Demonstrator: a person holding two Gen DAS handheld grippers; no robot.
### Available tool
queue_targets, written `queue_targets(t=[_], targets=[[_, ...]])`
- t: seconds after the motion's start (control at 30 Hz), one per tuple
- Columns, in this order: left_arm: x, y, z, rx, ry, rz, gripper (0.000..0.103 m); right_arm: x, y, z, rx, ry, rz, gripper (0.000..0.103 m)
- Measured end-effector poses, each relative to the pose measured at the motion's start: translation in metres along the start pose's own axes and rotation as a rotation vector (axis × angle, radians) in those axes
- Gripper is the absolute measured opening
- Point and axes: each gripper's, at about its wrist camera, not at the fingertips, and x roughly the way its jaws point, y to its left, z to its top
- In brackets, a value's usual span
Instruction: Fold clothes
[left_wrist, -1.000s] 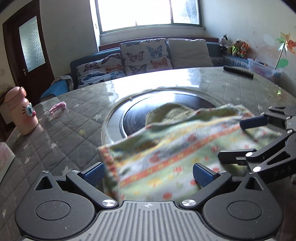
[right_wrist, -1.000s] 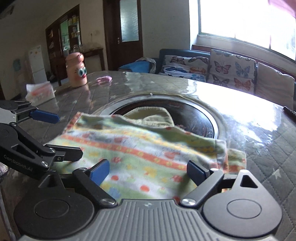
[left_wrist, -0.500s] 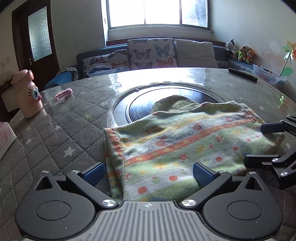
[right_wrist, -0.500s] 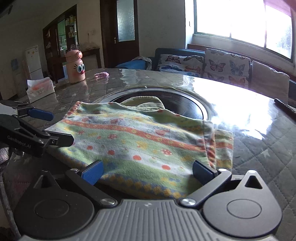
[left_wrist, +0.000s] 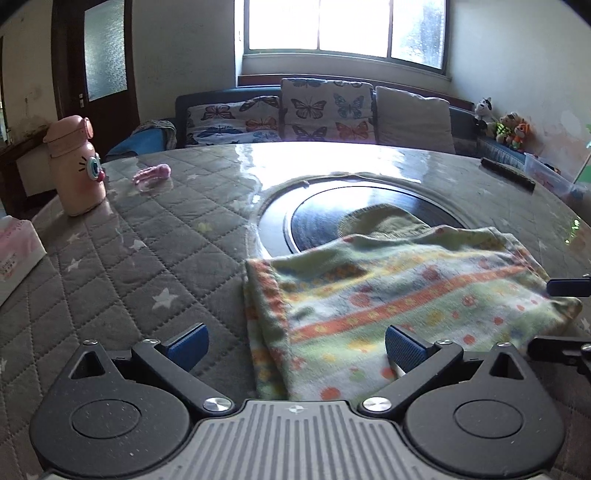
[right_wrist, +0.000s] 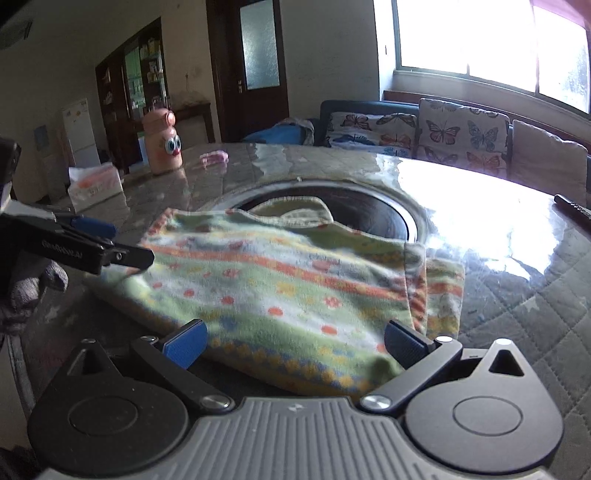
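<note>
A folded green garment (left_wrist: 399, 291) with orange stripes and dots lies flat on the round table, partly over the dark centre disc (left_wrist: 321, 218); it also shows in the right wrist view (right_wrist: 280, 280). My left gripper (left_wrist: 295, 345) is open and empty, its jaws straddling the garment's near left corner. My right gripper (right_wrist: 295, 341) is open and empty at the garment's near edge. Each gripper's fingers show in the other's view: the right one (left_wrist: 565, 317) at the garment's right edge, the left one (right_wrist: 92, 240) at its left edge.
A pink cartoon bottle (left_wrist: 75, 166) stands far left, also in the right wrist view (right_wrist: 162, 147). A small pink item (left_wrist: 151, 174) lies beside it. A tissue pack (left_wrist: 14, 254) sits at the left edge. A black remote (left_wrist: 508, 178) lies far right. A sofa with butterfly cushions (left_wrist: 325, 110) stands behind.
The garment has come to rest flat on the table. Both grippers have drawn back from it, the left one shifting left; both jaws stay open.
</note>
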Motion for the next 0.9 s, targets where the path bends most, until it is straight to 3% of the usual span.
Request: queue_targets(t=[0.4,0.9], targets=[[0.017,0.027,0.013,-0.065,0.012,0.096,0.103,0.013,-0.008,0.010,0.013,0.021,0.009,0.103],[0.025,0.031,0.020,-0.072,0.026,0.093,0.103,0.058,-0.038,0.051,0.097,0.020,0.059,0.103]])
